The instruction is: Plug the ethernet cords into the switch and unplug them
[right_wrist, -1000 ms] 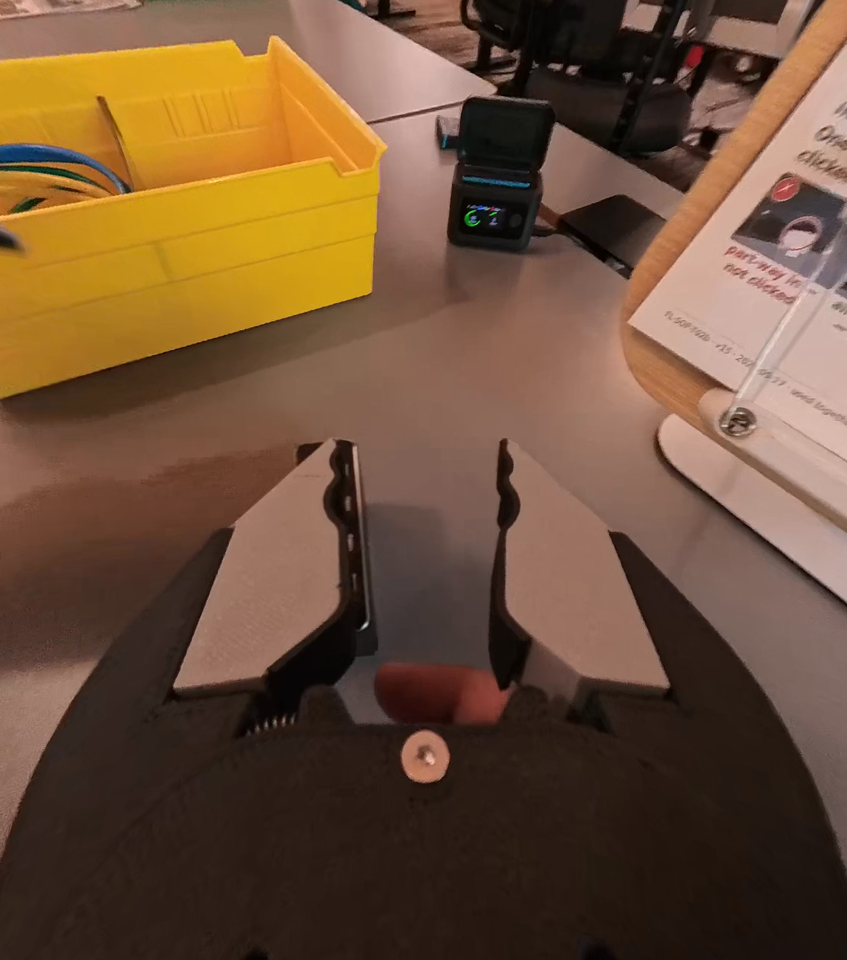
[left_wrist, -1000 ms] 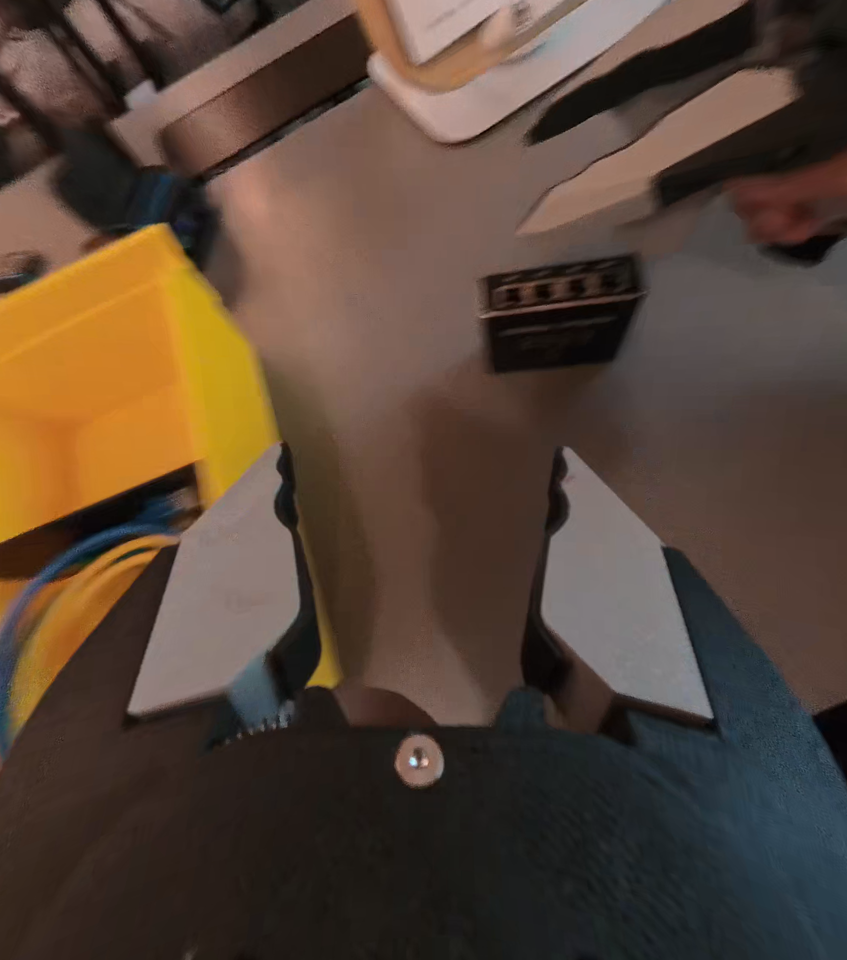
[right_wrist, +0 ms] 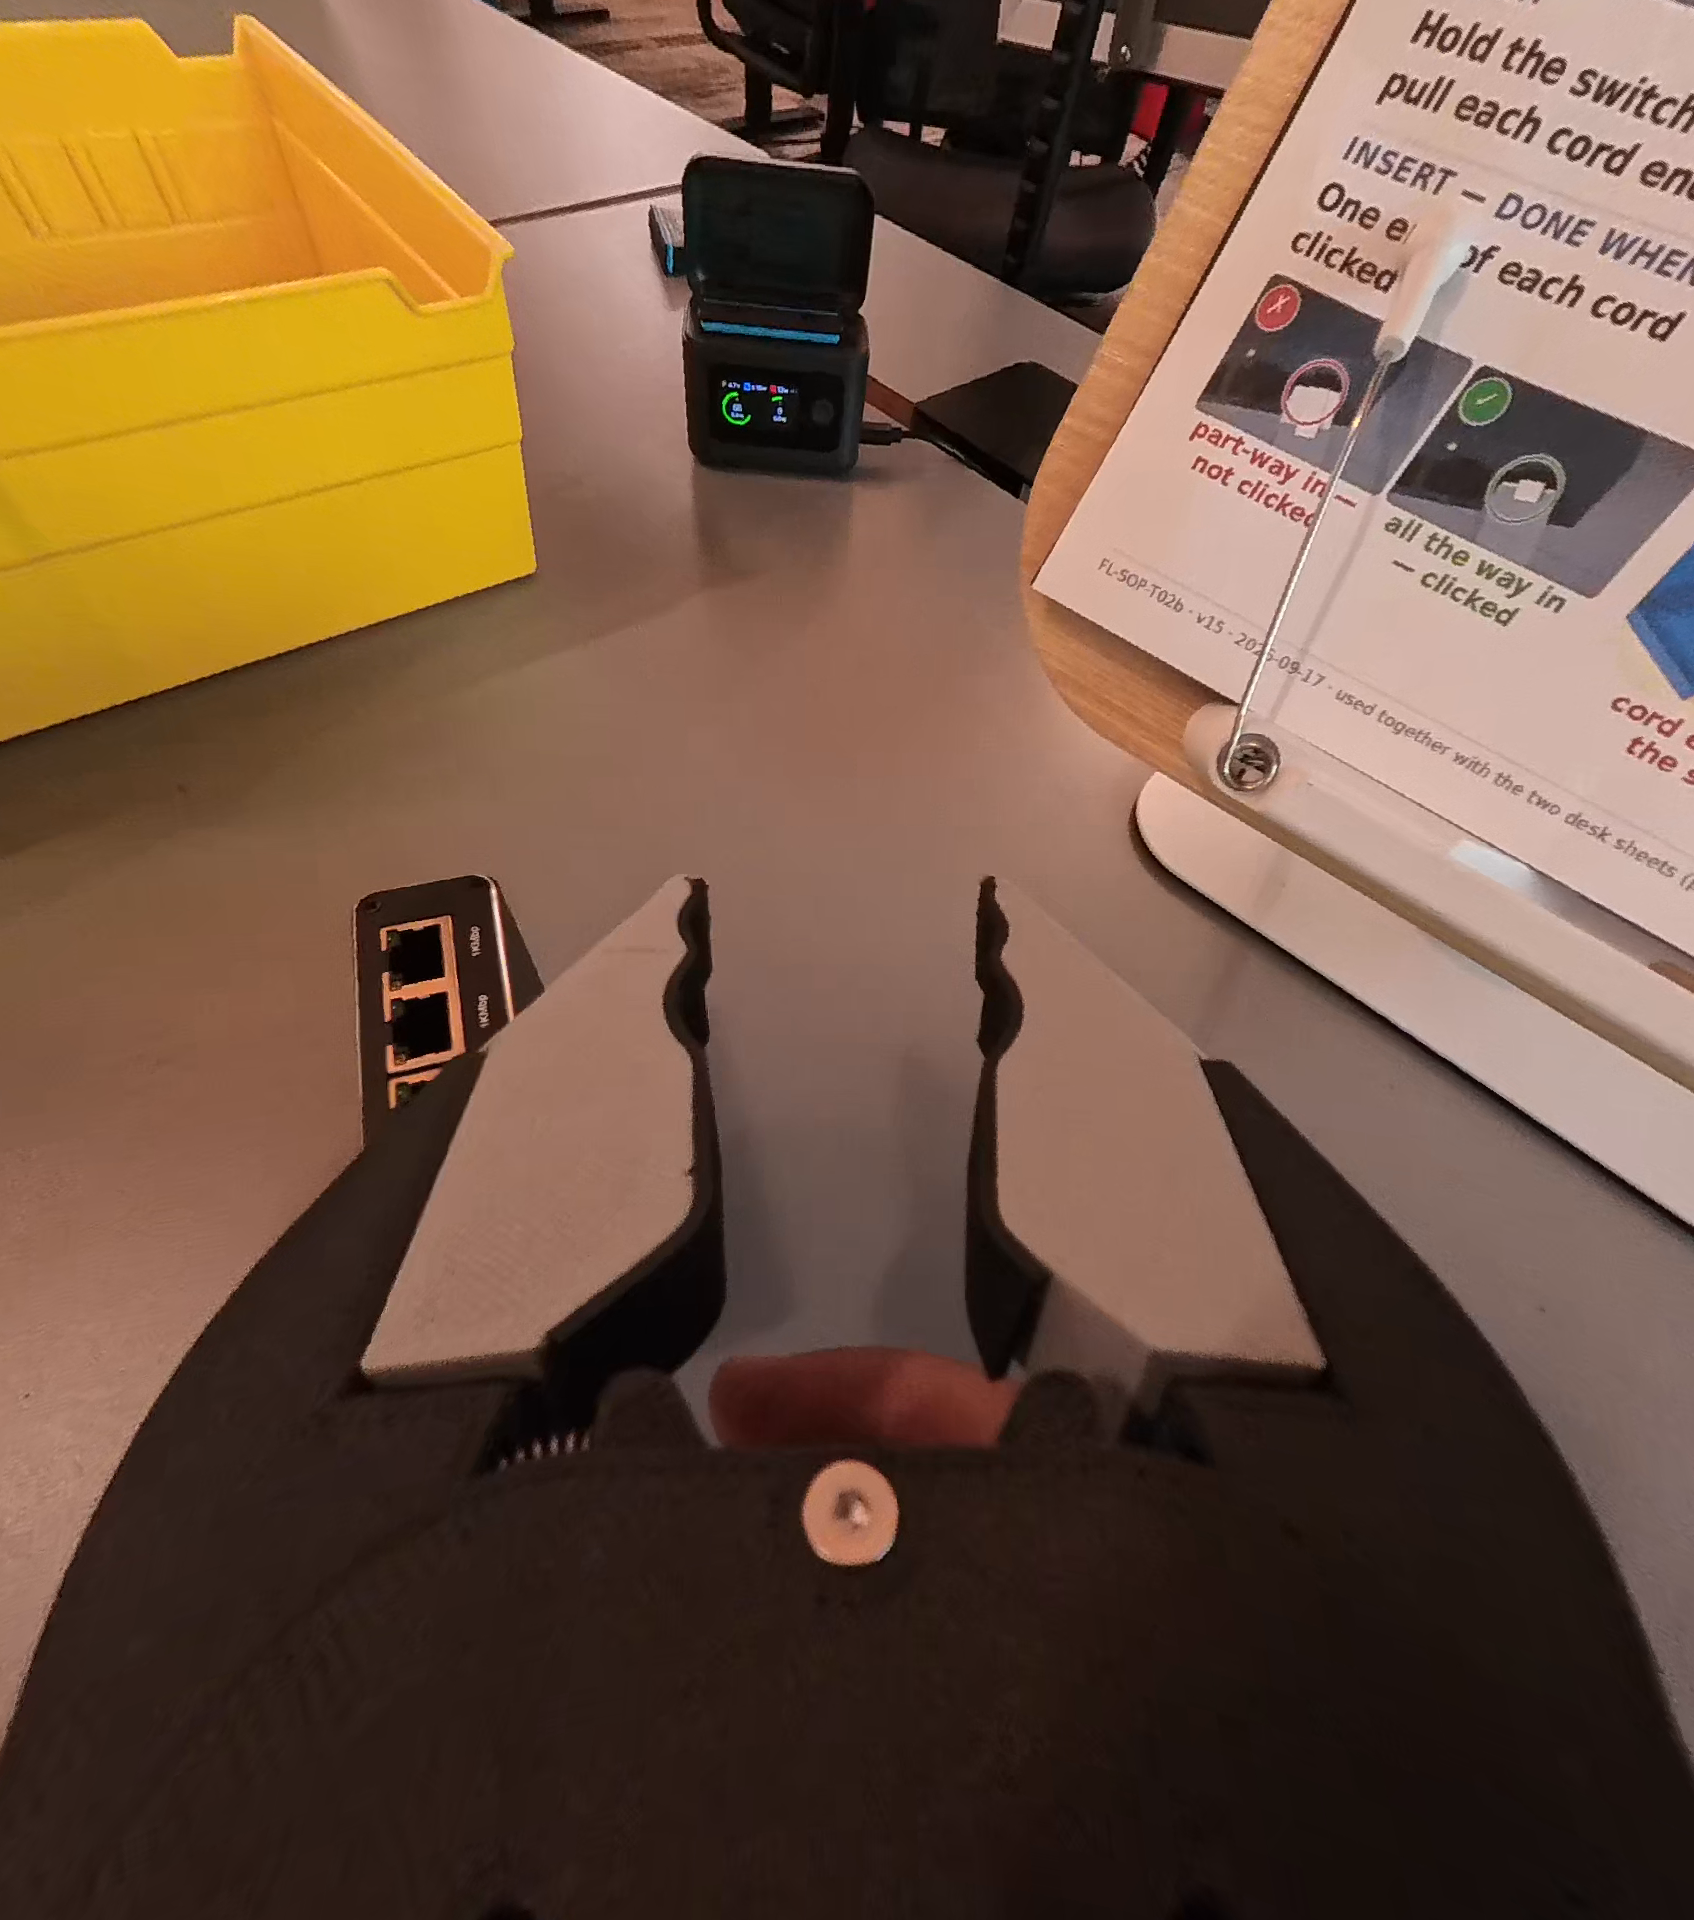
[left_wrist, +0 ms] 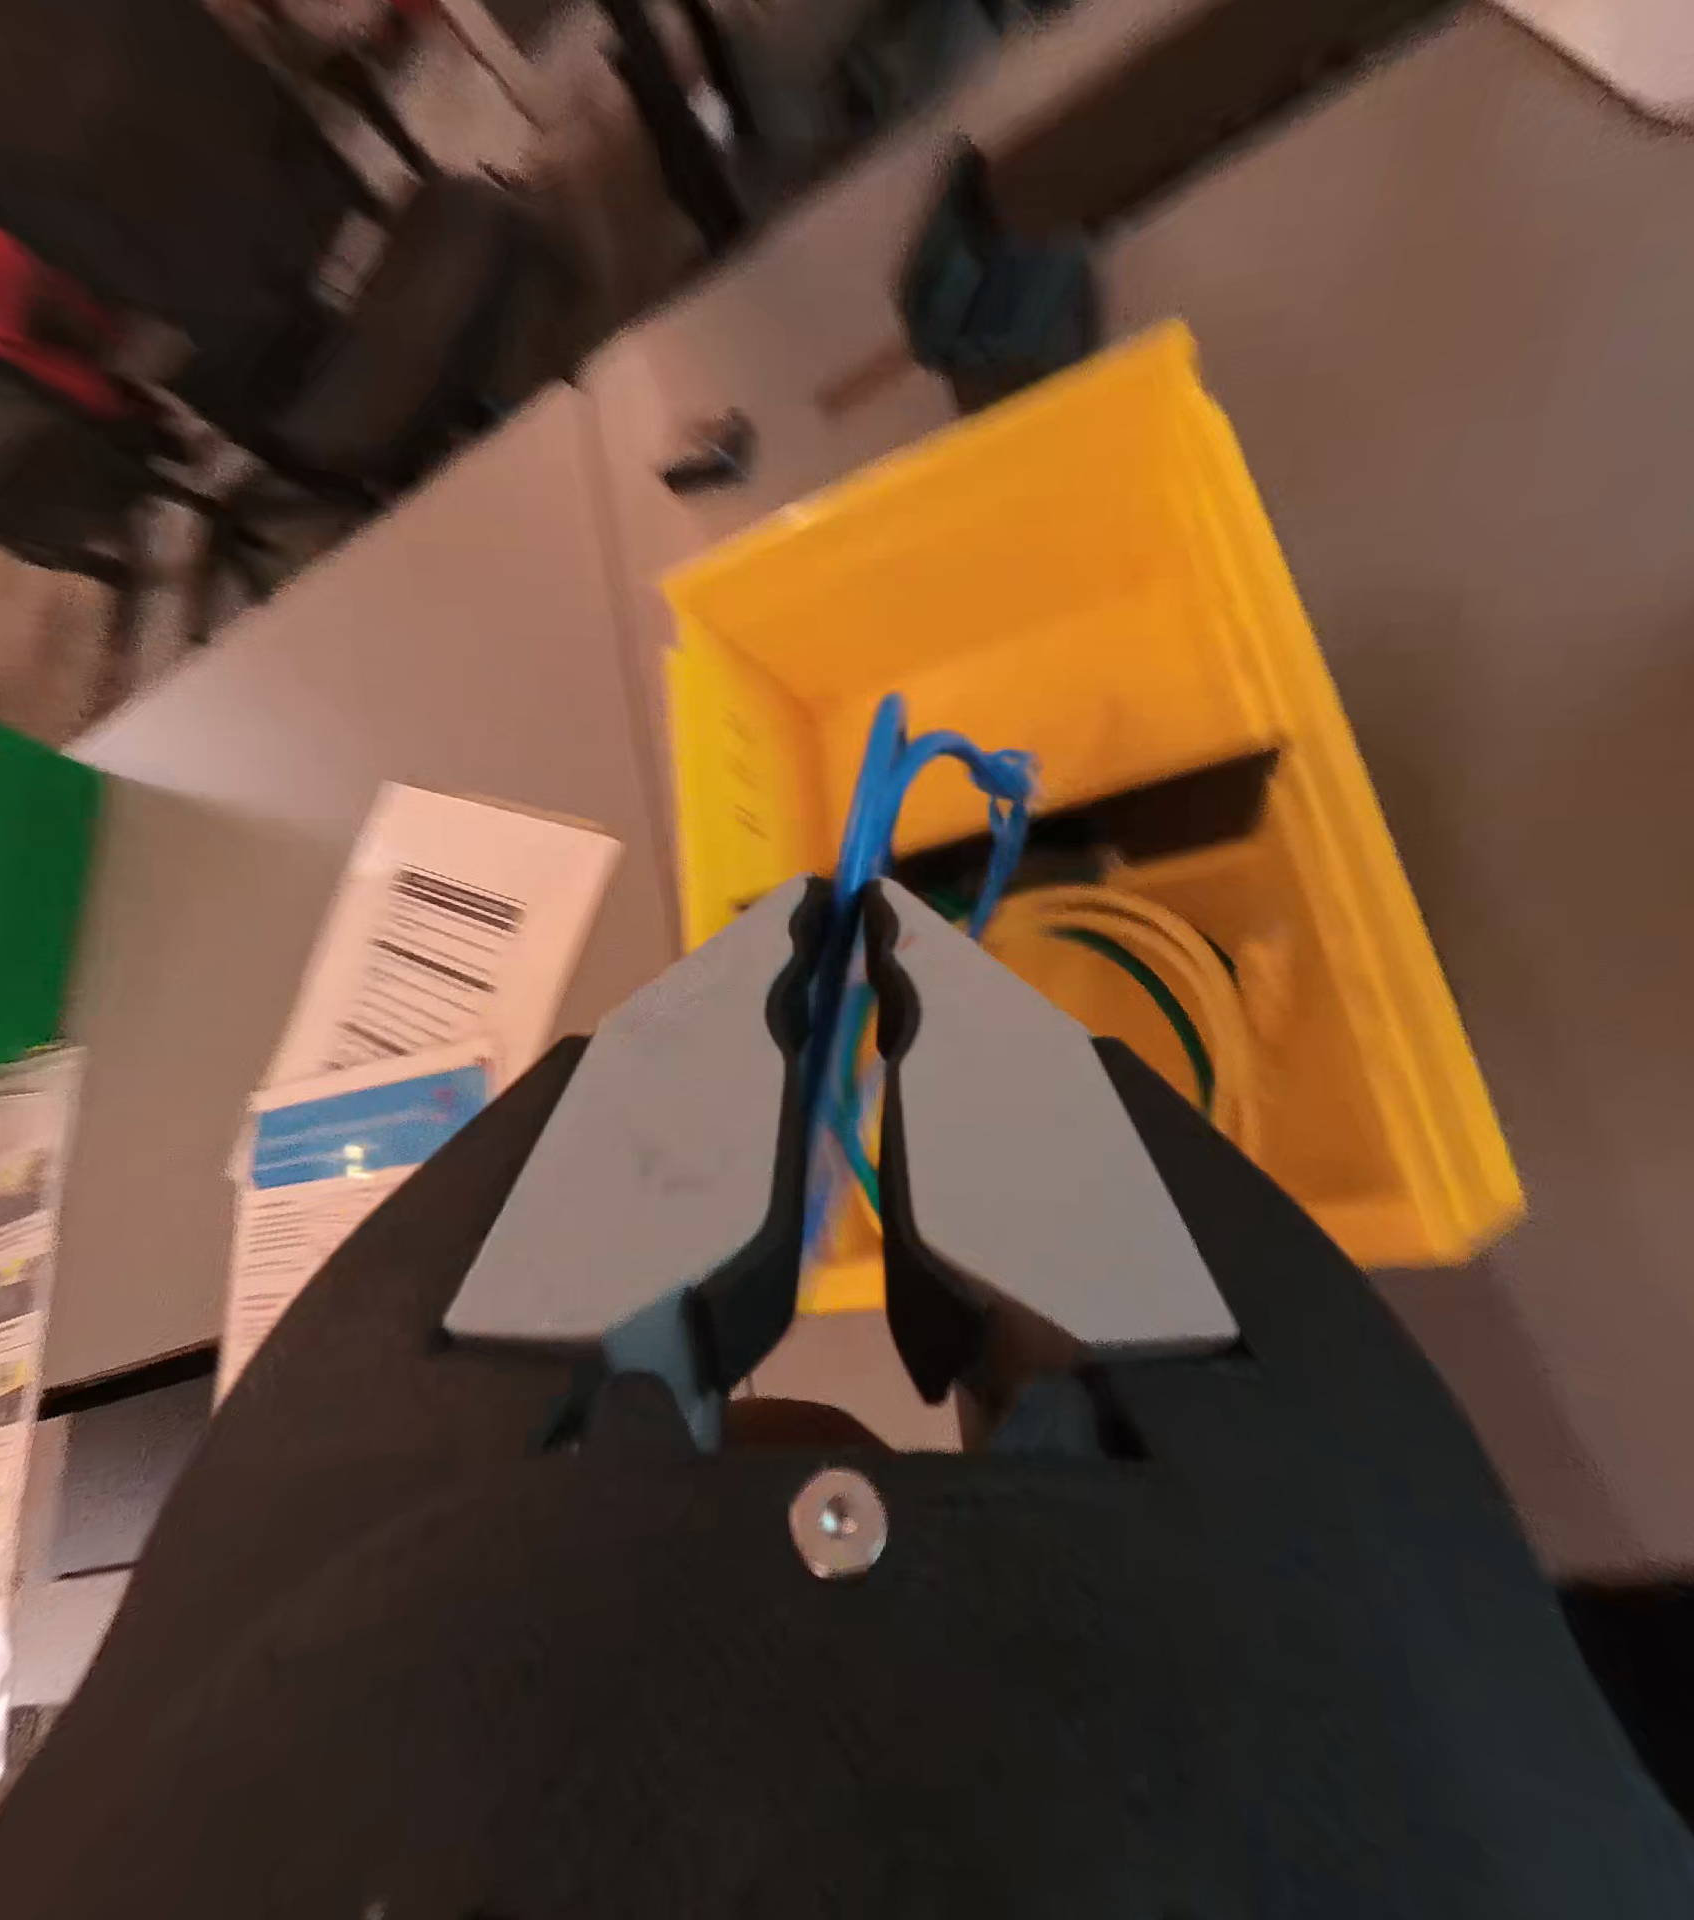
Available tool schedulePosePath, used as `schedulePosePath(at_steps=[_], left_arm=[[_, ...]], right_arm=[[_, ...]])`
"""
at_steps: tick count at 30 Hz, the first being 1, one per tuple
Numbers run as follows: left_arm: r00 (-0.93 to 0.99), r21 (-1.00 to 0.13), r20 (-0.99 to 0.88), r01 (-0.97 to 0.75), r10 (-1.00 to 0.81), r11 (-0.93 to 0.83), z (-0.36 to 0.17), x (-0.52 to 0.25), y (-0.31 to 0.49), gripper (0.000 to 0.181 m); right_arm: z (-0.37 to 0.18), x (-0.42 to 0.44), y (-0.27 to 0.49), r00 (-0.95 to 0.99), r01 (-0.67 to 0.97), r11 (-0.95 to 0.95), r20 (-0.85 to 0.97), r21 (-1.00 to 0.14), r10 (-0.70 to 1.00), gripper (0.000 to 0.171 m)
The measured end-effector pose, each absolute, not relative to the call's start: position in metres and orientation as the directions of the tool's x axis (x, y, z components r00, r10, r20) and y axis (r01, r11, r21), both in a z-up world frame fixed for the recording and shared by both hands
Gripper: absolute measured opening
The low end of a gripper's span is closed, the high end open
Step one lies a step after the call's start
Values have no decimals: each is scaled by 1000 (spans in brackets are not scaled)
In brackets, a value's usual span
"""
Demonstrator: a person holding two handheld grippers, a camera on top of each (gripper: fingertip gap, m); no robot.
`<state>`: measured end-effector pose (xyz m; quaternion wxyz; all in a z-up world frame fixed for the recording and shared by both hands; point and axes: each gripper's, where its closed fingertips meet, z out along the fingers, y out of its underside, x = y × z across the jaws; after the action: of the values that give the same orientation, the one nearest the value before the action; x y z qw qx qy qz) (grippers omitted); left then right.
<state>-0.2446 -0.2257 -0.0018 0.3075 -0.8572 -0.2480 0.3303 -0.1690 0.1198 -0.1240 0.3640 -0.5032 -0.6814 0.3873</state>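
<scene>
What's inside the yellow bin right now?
The bin holds coiled yellow cords and a green one behind a dark divider. A blue cord rises from it, pinched in the left gripper, which hides the near corner.
</scene>
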Motion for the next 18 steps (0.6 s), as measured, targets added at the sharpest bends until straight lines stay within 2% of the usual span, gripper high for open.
schedulePosePath(at_steps=[1,3,6,10,14,18], left_arm=[[618,-725,-428,200,659,-659,15,-251,-227,4],[560,-788,-424,158,711,-595,42,-260,-227,4],[490,-843,-426,90,761,-530,75,-267,-227,3],[455,-862,-452,1,767,-508,106,-260,-216,3],[500,-870,-446,-48,742,-490,124,-241,-187,3],[580,-867,-455,-114,676,-485,132,-207,-142,3]], right_arm=[[-125,-169,120,-228,407,195,108,-892,968,48],[-125,-168,119,-241,405,204,112,-891,964,50],[-120,-166,119,-266,386,187,85,-903,960,61],[-106,-157,109,-376,365,57,-91,-929,922,77],[-97,-138,84,-563,396,-25,-264,-918,783,112],[-107,-130,68,-624,400,82,-206,-913,754,113]])
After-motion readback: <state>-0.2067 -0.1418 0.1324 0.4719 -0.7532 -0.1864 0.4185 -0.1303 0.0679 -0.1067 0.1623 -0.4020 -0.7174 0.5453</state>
